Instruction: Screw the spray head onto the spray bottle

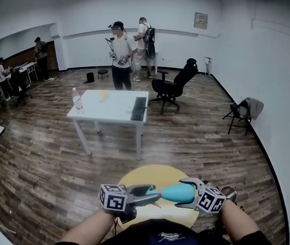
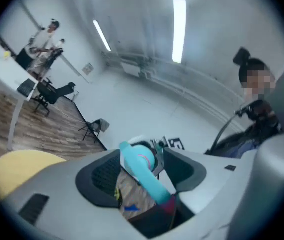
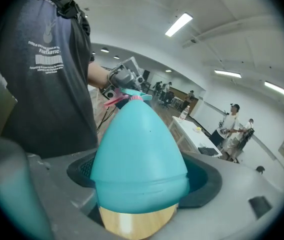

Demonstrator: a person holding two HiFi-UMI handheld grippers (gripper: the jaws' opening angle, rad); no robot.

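My right gripper (image 1: 187, 194) is shut on the teal egg-shaped spray bottle (image 1: 178, 193), which lies level with its neck toward the left. In the right gripper view the spray bottle (image 3: 137, 144) fills the space between both pads. My left gripper (image 1: 152, 194) faces it from the left. The teal spray head (image 2: 149, 181) with a pink part sits on the bottle's neck between the left gripper's (image 2: 141, 173) jaws. Floor shows between the left pad and the head, so the jaws stand open around it. The left gripper (image 3: 124, 79) shows past the bottle's tip in the right gripper view.
A round yellow tabletop (image 1: 155, 180) lies just under both grippers. Further off stand a white table (image 1: 109, 111) bearing a plastic bottle (image 1: 76, 100), a black office chair (image 1: 173, 86) and a folding chair (image 1: 244, 112) by the right wall. People (image 1: 120, 55) stand at the back.
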